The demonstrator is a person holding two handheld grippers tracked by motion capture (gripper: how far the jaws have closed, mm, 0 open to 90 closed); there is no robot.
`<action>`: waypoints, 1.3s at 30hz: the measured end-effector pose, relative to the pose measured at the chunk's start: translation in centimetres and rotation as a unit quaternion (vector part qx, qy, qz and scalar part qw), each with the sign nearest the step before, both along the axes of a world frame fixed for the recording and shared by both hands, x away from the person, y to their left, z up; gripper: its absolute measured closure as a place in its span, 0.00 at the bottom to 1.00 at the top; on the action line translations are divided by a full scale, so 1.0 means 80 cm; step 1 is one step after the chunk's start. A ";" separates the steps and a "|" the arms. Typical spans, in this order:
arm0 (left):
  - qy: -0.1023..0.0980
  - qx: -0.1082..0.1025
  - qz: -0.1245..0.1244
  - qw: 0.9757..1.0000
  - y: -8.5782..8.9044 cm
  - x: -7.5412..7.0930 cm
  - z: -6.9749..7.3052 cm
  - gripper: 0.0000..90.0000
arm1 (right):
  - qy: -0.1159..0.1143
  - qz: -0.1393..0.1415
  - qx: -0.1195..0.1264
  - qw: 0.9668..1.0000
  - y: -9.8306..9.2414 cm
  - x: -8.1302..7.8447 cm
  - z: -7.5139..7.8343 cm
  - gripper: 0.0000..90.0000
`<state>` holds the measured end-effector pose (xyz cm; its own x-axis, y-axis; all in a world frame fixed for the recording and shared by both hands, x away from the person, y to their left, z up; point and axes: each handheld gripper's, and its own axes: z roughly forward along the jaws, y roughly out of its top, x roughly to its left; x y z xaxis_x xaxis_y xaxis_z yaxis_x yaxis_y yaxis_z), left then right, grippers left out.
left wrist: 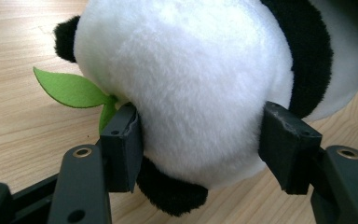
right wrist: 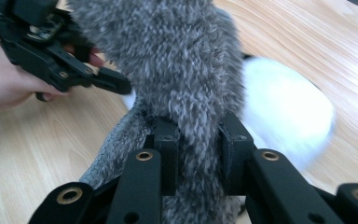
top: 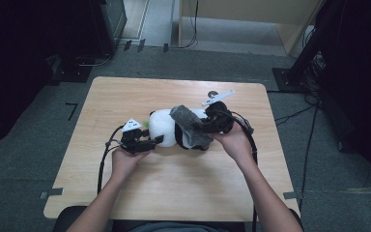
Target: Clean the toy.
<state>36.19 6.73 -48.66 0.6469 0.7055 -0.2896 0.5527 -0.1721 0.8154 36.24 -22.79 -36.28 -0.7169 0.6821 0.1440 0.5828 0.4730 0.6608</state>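
A black-and-white panda plush [top: 163, 126] lies on its side in the middle of the wooden table [top: 174, 188]. My left gripper [top: 157, 140] is shut on its white head [left wrist: 191, 84], a pad pressed into the fur on each side [left wrist: 203, 144]. A green felt leaf [left wrist: 70, 89] sticks out beside the head. My right gripper [top: 204, 126] is shut on a grey furry cloth [top: 189, 124] that drapes over the panda's body. In the right gripper view the cloth [right wrist: 177, 60] rises from between the jaws [right wrist: 198, 144], with the white plush [right wrist: 284, 112] behind it and the left gripper [right wrist: 116, 81] farther off.
The table's far edge borders a grey floor. Black stands and cables [top: 314, 72] are at the right, dark equipment [top: 101, 29] at the back left. Cables trail from both grippers toward the near edge. Bare wood lies in front of the hands.
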 end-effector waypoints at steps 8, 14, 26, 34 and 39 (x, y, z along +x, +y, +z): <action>0.000 0.001 0.000 1.000 0.000 0.000 0.000 0.40 | 0.000 0.023 -0.006 1.000 0.053 0.015 -0.006 0.82; 0.000 -0.001 0.000 1.000 0.000 0.000 0.000 0.41 | -0.005 0.024 -0.038 0.999 0.085 0.028 -0.025 0.82; 0.006 -0.004 0.003 1.000 0.001 0.001 0.000 0.41 | -0.083 0.035 -0.058 0.994 0.112 0.023 -0.045 0.77; 0.002 0.001 0.004 1.000 0.000 -0.001 0.001 0.41 | -0.106 0.043 -0.037 0.993 0.130 0.018 -0.044 0.81; 0.007 -0.003 0.009 1.000 0.001 0.000 0.001 0.44 | -0.120 0.056 -0.035 0.991 0.138 0.020 -0.060 0.71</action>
<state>36.18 6.80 -48.55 0.6296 0.7152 -0.3034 0.5673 -0.1564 0.8086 37.84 -11.77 -41.06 -0.7964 0.5987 -0.0858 0.3535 0.5760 0.7371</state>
